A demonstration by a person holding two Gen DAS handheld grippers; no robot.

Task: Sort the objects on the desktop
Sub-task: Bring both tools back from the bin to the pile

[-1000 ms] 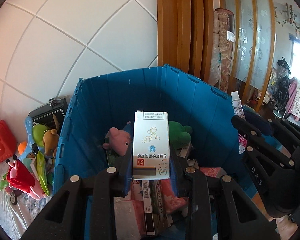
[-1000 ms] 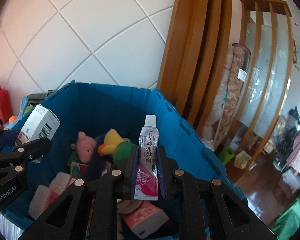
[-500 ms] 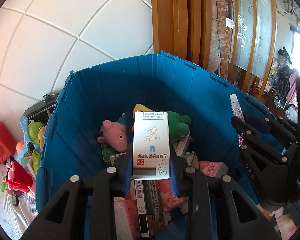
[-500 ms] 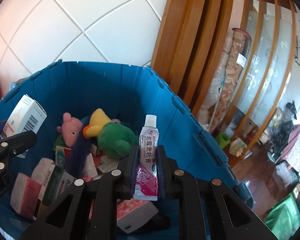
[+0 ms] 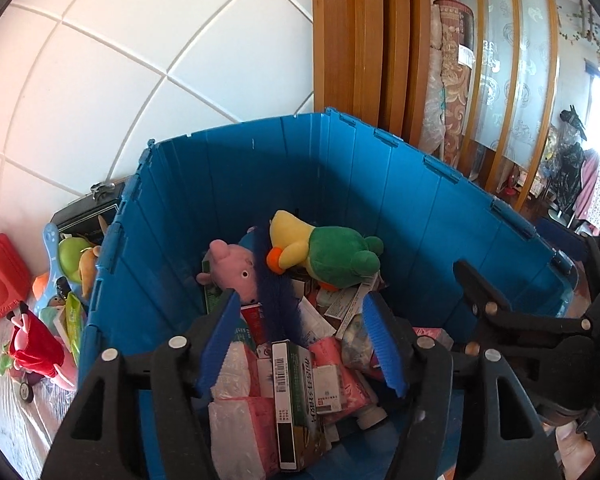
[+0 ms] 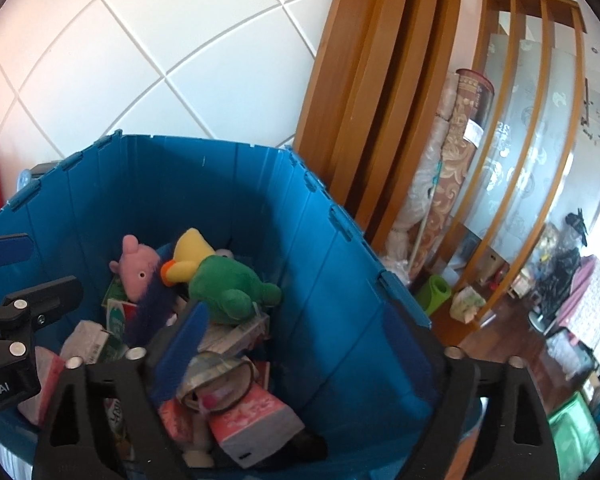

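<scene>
**Both grippers spread wide over the blue crate**

The left gripper (image 5: 304, 344) hangs over the blue crate (image 5: 400, 208) with its blue-padded fingers (image 5: 376, 336) splayed wide and nothing between them. Same story on the right gripper (image 6: 296, 344): jaws far apart, empty, poised over the crate's near-right corner. Below the left one sits a jumble of boxes and packets, a green-and-white carton (image 5: 296, 392) lying on top, pink tissue packs (image 5: 240, 412) beside it. Further back, a pink pig plush (image 5: 230, 272) rests against a green-and-yellow duck plush (image 5: 328, 252), a dark blue furry strip (image 5: 278, 300) running between them. Under the right gripper lies a pink box (image 6: 256, 424). Outside the crate's left wall, more toys are heaped, a red case (image 5: 0, 276) among them.
</scene>
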